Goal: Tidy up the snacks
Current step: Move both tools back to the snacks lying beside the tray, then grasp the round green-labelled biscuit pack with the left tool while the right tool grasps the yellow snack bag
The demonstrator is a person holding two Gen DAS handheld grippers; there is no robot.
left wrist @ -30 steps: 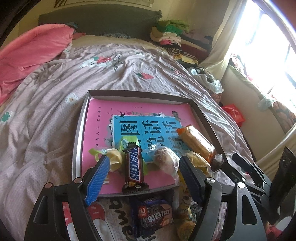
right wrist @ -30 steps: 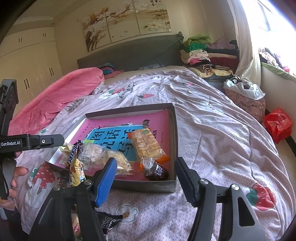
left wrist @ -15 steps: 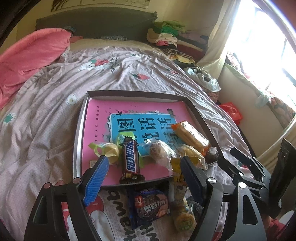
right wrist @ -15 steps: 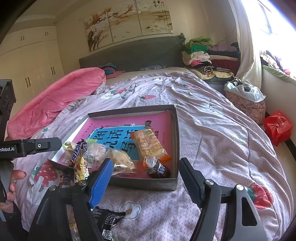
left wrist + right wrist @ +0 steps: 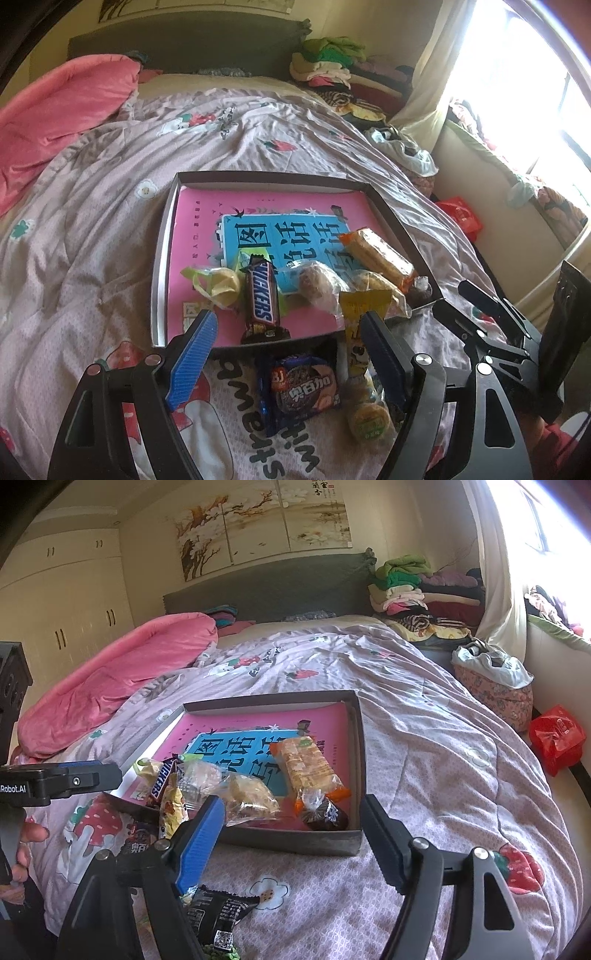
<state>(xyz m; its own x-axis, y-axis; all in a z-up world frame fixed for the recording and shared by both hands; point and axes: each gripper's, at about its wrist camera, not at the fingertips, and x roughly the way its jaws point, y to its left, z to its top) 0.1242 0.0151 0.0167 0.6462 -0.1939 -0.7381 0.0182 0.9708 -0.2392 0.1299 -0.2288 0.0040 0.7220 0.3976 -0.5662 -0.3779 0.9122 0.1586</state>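
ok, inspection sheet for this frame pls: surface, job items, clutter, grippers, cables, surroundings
Surface: bed with a lilac printed quilt, rumpled.
Job's things: shallow box lined with a pink book; inside it a Snickers bar, an orange cracker pack, clear-wrapped pastries and a small dark candy. Outside the box's near edge: blue cookie pack, yellow snack pack, round green-label cake, black packet.
Clutter: pink blanket, folded clothes pile.
Grippers: left gripper open above the cookie pack, gripping nothing; right gripper open, nothing between its jaws, which have just been opening.
Cables: nothing seen.
Surroundings: wardrobe, wall painting, bright window, red bag.
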